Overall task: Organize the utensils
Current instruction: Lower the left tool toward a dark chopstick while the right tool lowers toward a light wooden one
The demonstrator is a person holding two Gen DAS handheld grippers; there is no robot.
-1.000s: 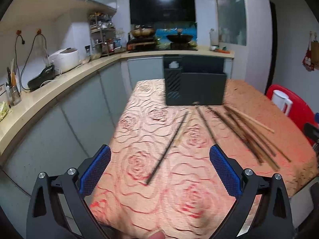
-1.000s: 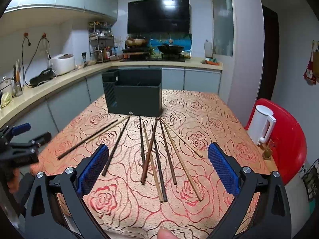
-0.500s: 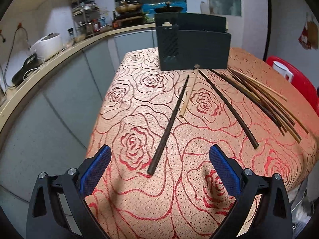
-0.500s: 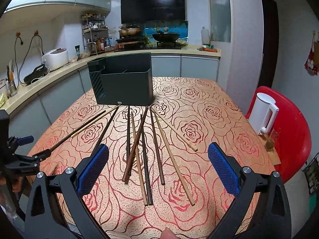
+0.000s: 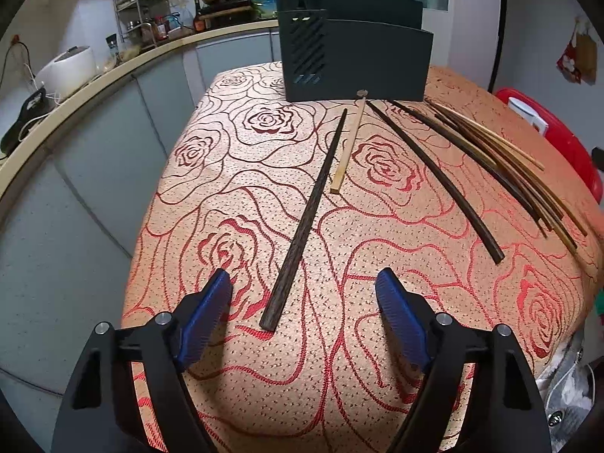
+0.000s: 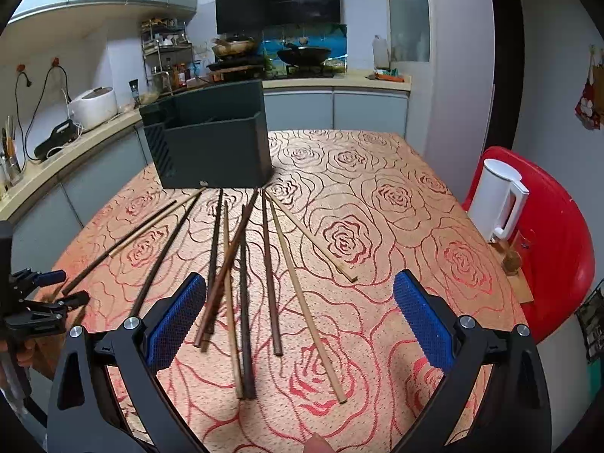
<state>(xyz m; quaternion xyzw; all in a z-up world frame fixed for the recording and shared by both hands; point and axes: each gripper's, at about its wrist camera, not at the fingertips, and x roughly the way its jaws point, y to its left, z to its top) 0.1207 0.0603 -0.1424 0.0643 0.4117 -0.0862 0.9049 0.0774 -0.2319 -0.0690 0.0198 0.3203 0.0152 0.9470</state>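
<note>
Chopsticks of dark and pale wood (image 6: pixel 241 283) lie fanned out on the desk with the orange rose-patterned cloth (image 6: pixel 377 196), their far tips gathered near the dark grey plastic utensil holder (image 6: pixel 215 143) standing at the far side. One long dark brown chopstick (image 5: pixel 307 215) lies apart at the left, with a short pale bamboo stick (image 5: pixel 347 147) just beside its far half and a curved dark stick (image 5: pixel 434 177) further right. To the right of the desk a white electric kettle (image 6: pixel 496 200) stands on a red plastic chair (image 6: pixel 558 241). Beyond the desk runs a kitchen counter with a white rice cooker (image 6: pixel 94 107) and a wire spice rack (image 6: pixel 166 60).

The left gripper (image 5: pixel 304 288) hangs low over the near end of the long dark chopstick; its blue-padded fingers (image 5: pixel 204 317) are apart and closing, the stick's end lies between them, and neither pad touches it. The right gripper (image 6: pixel 300 294) hovers above the near ends of the fanned sticks with its blue fingers (image 6: pixel 422 321) spread wide, holding nothing (several stick ends sit between them on the cloth).

In the right wrist view the left gripper is cut off by the left edge. Inside of the holder is mostly hidden. A fingertip (image 6: pixel 319 445) barely shows at the bottom edge.
</note>
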